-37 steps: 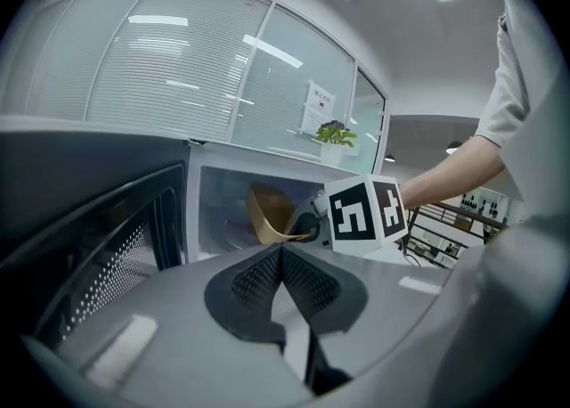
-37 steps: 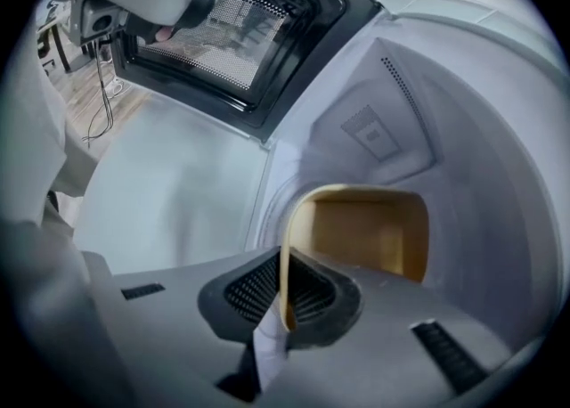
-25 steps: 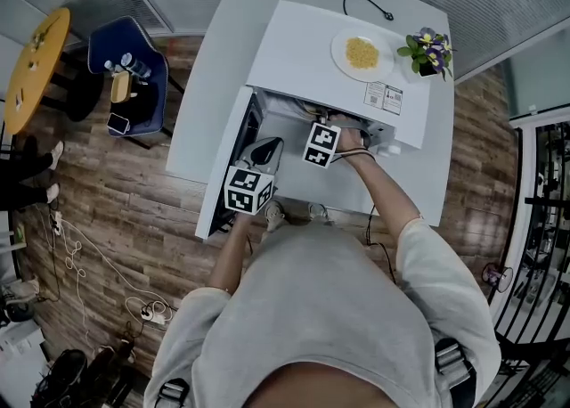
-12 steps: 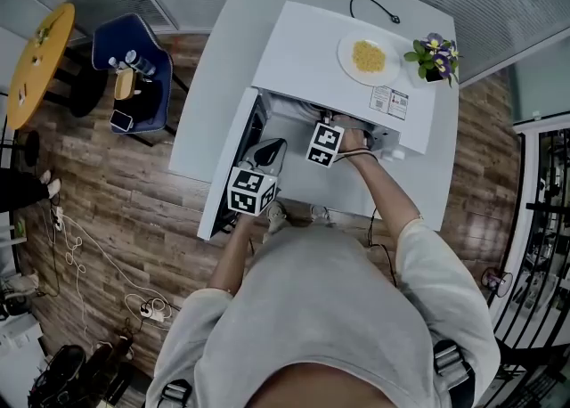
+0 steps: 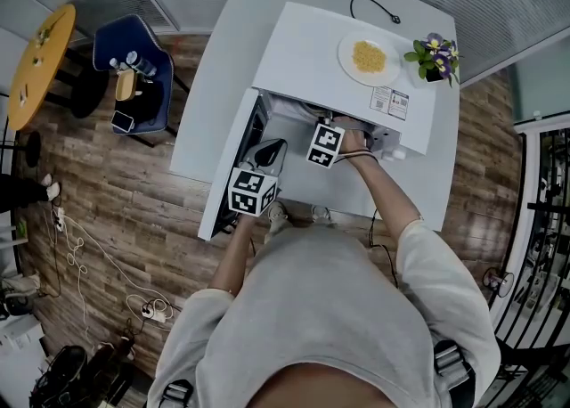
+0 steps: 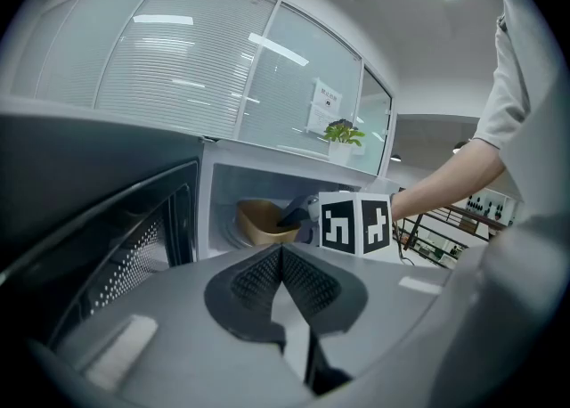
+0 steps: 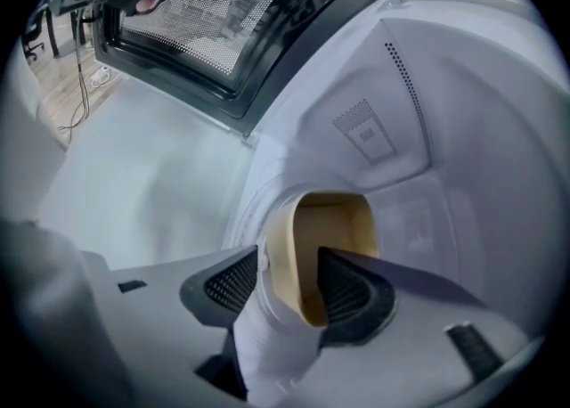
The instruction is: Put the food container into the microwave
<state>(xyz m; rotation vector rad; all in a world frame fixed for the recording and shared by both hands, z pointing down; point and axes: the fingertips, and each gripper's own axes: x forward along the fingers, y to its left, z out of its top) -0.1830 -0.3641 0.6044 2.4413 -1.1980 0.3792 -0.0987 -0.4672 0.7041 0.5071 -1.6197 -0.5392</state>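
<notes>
Right now your right gripper [image 7: 289, 277] is clenched on the food container [image 7: 334, 246]: one jaw presses the outside of its near wall, the other sits inside the tan tub. The container is inside the microwave [image 5: 312, 50], low in the white cavity, and whether its base touches the floor cannot be told. From the left gripper view it shows at the cavity's left half, with your right gripper's marker cube [image 6: 356, 223] just beside it on the right.

Your left gripper [image 6: 281, 250] is clamped on nothing, its jaws pressed together. It hangs outside the opening, near the open door [image 6: 107, 219].

As for room, the cavity's back wall [image 7: 401, 112] lies beyond the container with bare white space around it. The door [image 7: 240, 14] stands swung wide to your left, well apart from the tub. Above, on the microwave's top, a plate of food [image 5: 366, 56] and a small potted plant [image 5: 434, 52] sit near the far right corner.
</notes>
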